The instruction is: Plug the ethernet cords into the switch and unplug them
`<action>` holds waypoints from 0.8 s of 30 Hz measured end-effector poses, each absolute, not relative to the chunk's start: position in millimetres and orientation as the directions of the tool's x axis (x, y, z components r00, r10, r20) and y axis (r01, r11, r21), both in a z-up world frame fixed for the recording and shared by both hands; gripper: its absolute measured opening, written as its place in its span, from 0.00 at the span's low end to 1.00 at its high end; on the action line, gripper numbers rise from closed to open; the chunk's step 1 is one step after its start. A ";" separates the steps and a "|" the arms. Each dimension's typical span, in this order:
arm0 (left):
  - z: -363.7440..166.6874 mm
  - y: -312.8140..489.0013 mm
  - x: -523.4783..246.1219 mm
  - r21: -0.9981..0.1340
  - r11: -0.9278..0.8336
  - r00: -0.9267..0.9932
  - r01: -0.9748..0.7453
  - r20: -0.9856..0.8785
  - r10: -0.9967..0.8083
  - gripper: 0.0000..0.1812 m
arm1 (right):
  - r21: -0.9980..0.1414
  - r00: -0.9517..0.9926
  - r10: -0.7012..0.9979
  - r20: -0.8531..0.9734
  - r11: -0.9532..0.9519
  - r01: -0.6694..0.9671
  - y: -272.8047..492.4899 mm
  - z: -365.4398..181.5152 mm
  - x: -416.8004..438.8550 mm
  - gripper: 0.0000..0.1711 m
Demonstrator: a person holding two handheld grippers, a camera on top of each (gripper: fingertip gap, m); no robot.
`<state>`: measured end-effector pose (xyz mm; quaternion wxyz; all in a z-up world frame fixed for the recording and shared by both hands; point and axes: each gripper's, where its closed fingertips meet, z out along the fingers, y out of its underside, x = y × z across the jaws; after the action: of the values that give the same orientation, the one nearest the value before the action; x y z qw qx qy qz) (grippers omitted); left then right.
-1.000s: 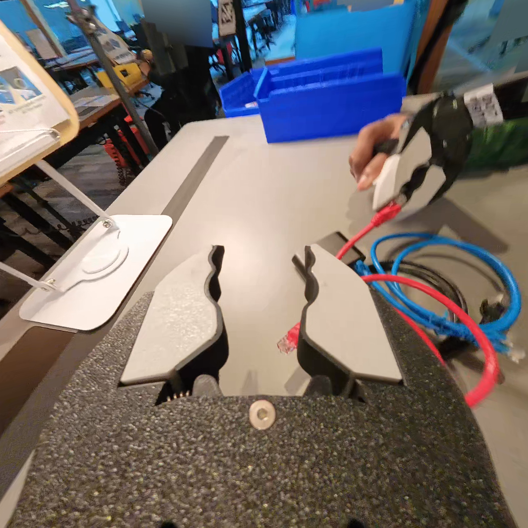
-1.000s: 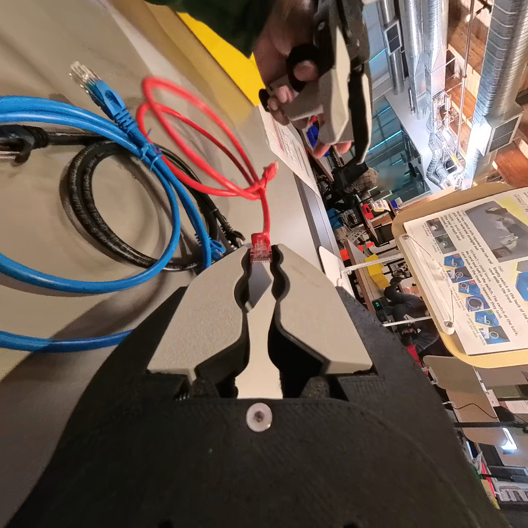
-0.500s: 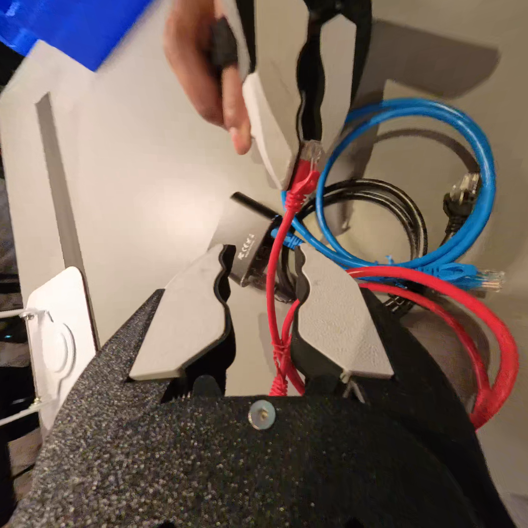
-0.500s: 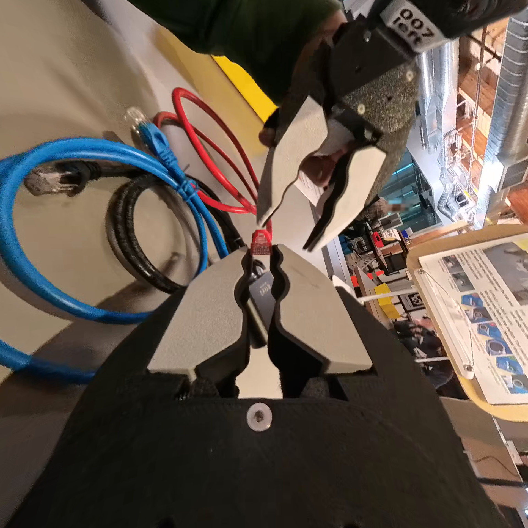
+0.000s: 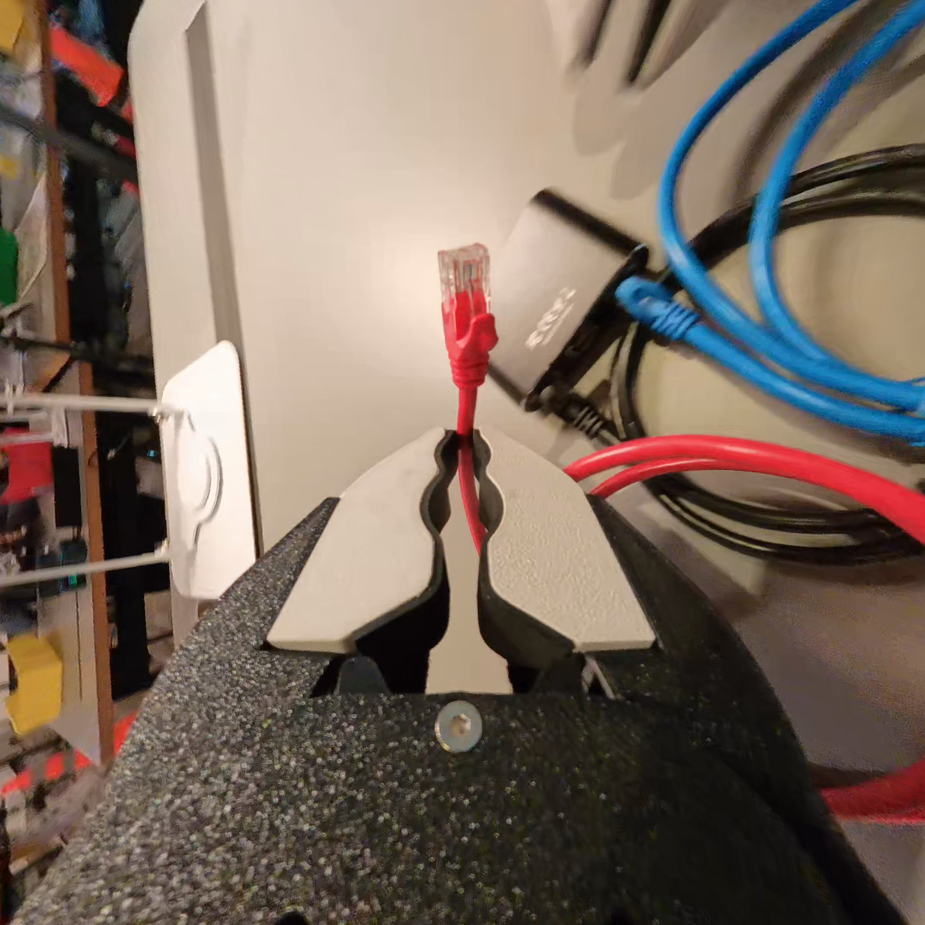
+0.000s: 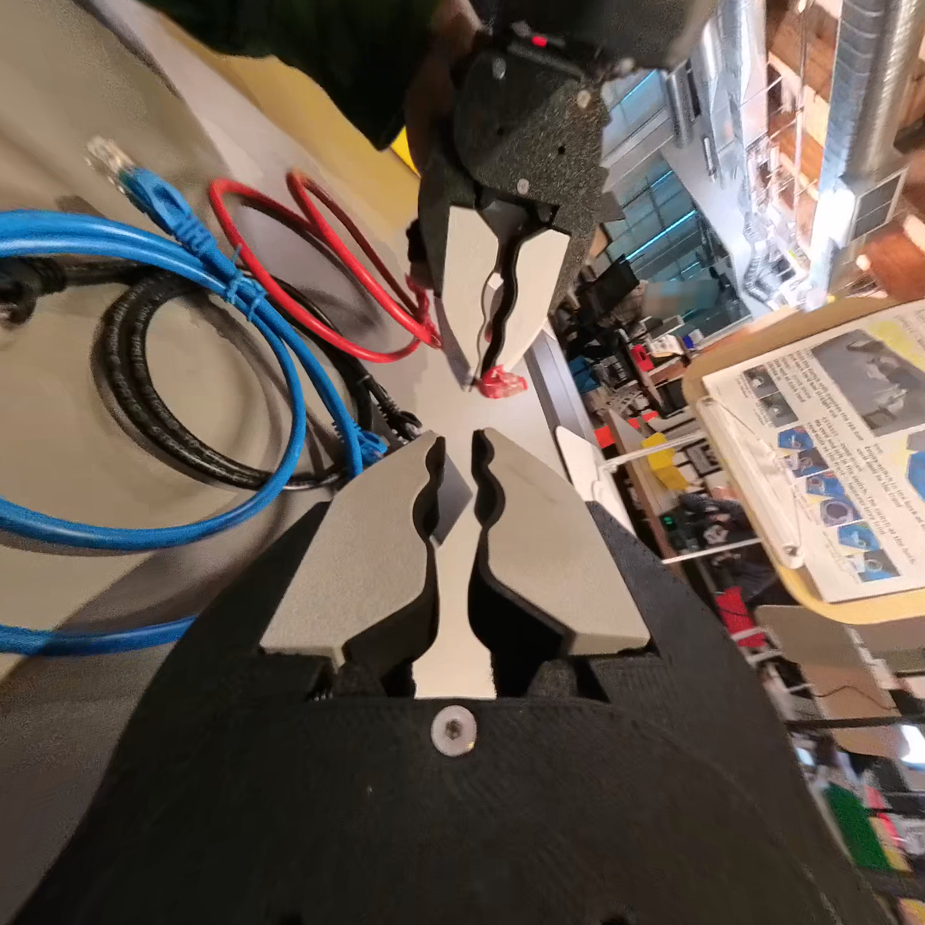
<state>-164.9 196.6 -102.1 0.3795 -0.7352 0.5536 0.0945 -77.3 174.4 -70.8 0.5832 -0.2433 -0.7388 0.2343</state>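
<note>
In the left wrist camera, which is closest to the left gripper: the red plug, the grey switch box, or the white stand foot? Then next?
From the left gripper:
1. Red plug, straight ahead, its cord pinched in the fingertips.
2. Grey switch box, ahead right.
3. White stand foot, off left; these two are close.

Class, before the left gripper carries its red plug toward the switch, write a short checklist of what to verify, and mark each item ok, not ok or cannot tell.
1. Left gripper shut on the red cord just behind the plug: ok.
2. Red plug sticks out free beyond the fingertips, clip end forward: ok.
3. Plug lined up with a port on the switch: not ok; it points past the switch's side.
4. A free port is in sight: cannot tell; the port face is hidden.
5. Right gripper has let go: ok; its jaws are apart, nothing between them.
6. Blue cord seated in the switch: ok.
</note>
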 end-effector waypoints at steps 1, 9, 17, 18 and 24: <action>-102.8 199.5 -173.4 -0.471 -0.128 0.408 -0.873 -0.559 -0.722 0.03 | -0.660 -0.222 0.660 0.718 0.746 0.087 172.7 -68.8 -75.2 0.06; -119.5 206.5 -227.1 -0.519 -0.245 0.559 -0.819 -0.623 -0.548 0.04 | -0.627 -0.591 0.617 0.520 0.745 0.226 119.0 -122.0 -59.8 0.08; -121.6 198.0 -225.6 -0.503 -0.239 0.546 -0.830 -0.648 -0.531 0.04 | -0.354 -0.508 0.532 0.678 0.841 0.409 206.3 -138.4 -50.8 0.08; -122.2 197.4 -224.3 -0.498 -0.240 0.541 -0.833 -0.649 -0.535 0.04 | -0.327 -0.475 0.533 0.700 0.831 0.450 225.2 -138.0 -48.5 0.09; -124.5 195.2 -220.7 -0.484 -0.300 0.564 -0.822 -0.619 -0.546 0.04 | -0.363 -0.259 0.580 0.772 0.737 0.569 284.1 -102.6 -36.2 0.08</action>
<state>-220.7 195.2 -124.5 0.4017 -0.7879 0.4341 0.1713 -36.2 284.1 -102.6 0.4891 -0.3623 -0.7934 0.0056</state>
